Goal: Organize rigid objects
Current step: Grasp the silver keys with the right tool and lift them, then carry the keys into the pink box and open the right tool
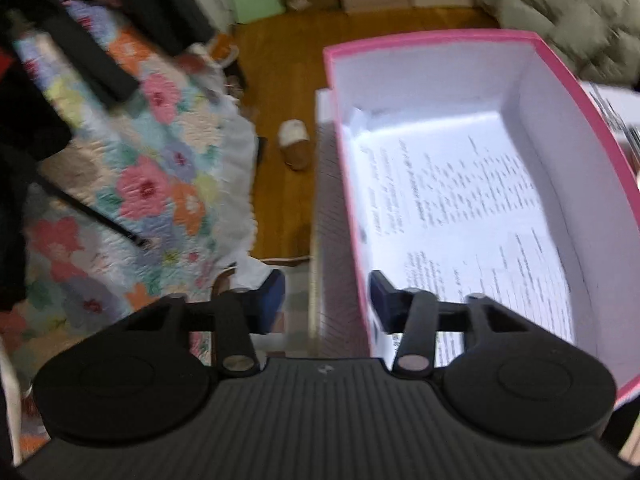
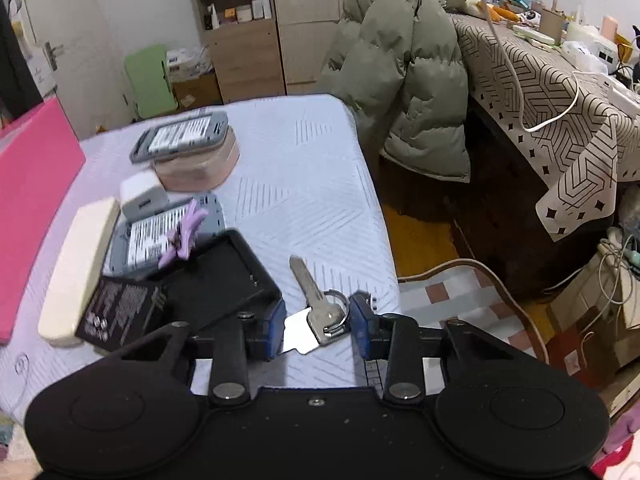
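Print on the sheet inside pink box (image 1: 532, 40) too blurred to read. Left gripper (image 1: 328, 304) astride box wall, unclenched. Right gripper (image 2: 316, 320) straddling key (image 2: 316, 300), not yet gripping.

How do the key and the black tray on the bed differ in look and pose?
The key is silver metal, narrow and long; the black tray is a wide, dark rectangle with a raised rim. The key lies between the fingers of the right gripper; the tray lies to their left, with a purple clip at its far edge. Both rest on the bed.
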Demonstrator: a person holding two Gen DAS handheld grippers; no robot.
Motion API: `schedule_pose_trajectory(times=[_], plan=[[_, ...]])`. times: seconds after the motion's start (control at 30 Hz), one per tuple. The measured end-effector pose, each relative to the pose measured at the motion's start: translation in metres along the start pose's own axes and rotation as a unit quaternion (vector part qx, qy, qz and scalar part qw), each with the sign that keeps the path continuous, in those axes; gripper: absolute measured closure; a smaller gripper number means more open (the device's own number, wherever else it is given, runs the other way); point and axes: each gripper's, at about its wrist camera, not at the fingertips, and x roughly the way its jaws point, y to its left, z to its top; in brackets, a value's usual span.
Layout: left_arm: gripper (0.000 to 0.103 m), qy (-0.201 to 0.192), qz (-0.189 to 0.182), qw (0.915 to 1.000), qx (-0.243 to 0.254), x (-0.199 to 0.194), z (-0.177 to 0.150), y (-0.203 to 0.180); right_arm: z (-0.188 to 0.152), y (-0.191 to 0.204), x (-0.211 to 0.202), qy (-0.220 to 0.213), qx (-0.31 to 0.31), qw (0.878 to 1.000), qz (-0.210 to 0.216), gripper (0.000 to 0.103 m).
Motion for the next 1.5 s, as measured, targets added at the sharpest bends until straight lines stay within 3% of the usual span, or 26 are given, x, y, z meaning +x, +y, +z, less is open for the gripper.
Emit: schedule_pose_trajectory(times=[0.03, 0.07, 0.17, 0.3, 0.7, 1.0, 1.17, 1.27, 1.33, 1.4, 1.5], plan=[[0.064, 0.0, -0.002, 1.0, 0.002, 0.003, -0.002, -0.003, 0.003, 0.001, -0.003, -0.01, -0.005, 1.0, -0.003, 0.09], [0.066, 0.003, -0.005, 1.0, 0.003, 0.006, -0.003, -0.004, 0.007, 0.001, -0.007, -0.016, -0.006, 1.0, -0.004, 0.093], [0.074, 0.007, -0.01, 0.9999, 0.009, 0.012, -0.002, -0.008, 0.018, -0.003, -0.006, -0.008, 0.015, 1.0, 0.019, 0.094], [0.099, 0.01, -0.056, 0.9982, -0.021, 0.016, -0.001, 0.0, 0.024, -0.002, -0.002, -0.011, 0.017, 1.0, 0.021, 0.094], [0.1, -0.024, -0.055, 0.9981, -0.01, 0.01, -0.003, -0.007, 0.051, 0.028, -0.035, -0.062, -0.022, 0.996, 0.063, 0.096], [0.1, -0.052, -0.081, 0.9952, 0.018, -0.002, 0.0, -0.035, 0.092, 0.08, -0.076, -0.109, -0.078, 0.978, 0.161, 0.099], [0.101, -0.067, -0.084, 0.9942, -0.012, -0.001, -0.003, -0.04, 0.115, 0.122, -0.096, -0.13, -0.112, 0.955, 0.243, 0.101], [0.101, -0.063, -0.107, 0.991, -0.048, 0.003, -0.011, -0.034, 0.126, 0.15, -0.096, -0.126, -0.126, 0.942, 0.285, 0.101], [0.101, -0.072, -0.1, 0.9907, -0.057, 0.001, -0.017, -0.035, 0.132, 0.168, -0.093, -0.12, -0.133, 0.935, 0.305, 0.101], [0.101, -0.079, -0.096, 0.99, -0.066, -0.001, -0.022, -0.035, 0.133, 0.183, -0.089, -0.117, -0.14, 0.932, 0.313, 0.101], [0.101, -0.089, -0.098, 0.988, -0.08, -0.003, -0.027, -0.033, 0.135, 0.183, -0.082, -0.106, -0.134, 0.942, 0.289, 0.101]])
